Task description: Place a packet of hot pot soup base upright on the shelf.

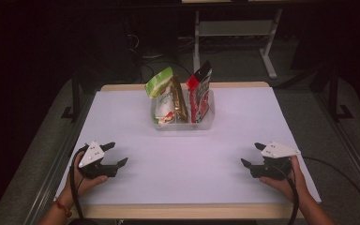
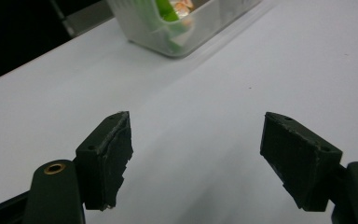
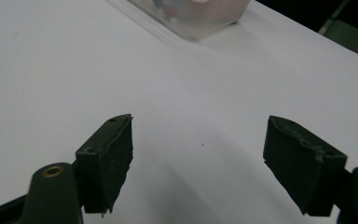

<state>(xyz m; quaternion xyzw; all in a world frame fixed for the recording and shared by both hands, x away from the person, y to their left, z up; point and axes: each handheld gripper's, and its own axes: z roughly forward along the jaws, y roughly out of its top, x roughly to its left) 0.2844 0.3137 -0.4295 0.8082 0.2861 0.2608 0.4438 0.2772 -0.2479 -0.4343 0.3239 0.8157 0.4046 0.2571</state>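
Both the left gripper at seven o'clock and right gripper at five stand released, empty. The snack packets stand upright in the clear tub at twelve: likely light, crinkly, slippery; pinch a top edge.

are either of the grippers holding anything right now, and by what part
Nothing is held. The left gripper and right gripper both have open jaws with only bare table between them.
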